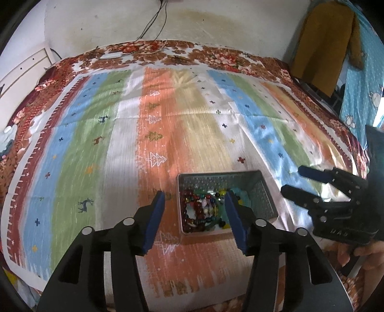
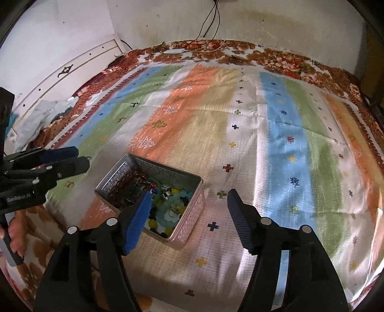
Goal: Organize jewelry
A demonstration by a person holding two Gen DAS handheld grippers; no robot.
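A silver metal tin (image 1: 260, 192) stands on the striped cloth and holds several bead bracelets (image 1: 200, 211), red, multicoloured and pale blue. My left gripper (image 1: 195, 199) is open and empty, above the tin's near left part. My right gripper (image 1: 291, 180) shows at the right of that view, jaws apart, just right of the tin. In the right wrist view the tin (image 2: 189, 216) lies lower left with the beads (image 2: 168, 206) inside. My right gripper (image 2: 189, 199) is open and empty over the tin's right edge. My left gripper (image 2: 79, 159) comes in from the left.
The striped cloth (image 1: 168, 120) covers a bed with a floral sheet (image 1: 192, 52). A white wall with hanging cables (image 1: 153, 21) is behind. A white headboard (image 2: 72, 69) and crumpled cloth (image 2: 45, 115) are at the left. A brown garment (image 1: 324, 40) hangs at the far right.
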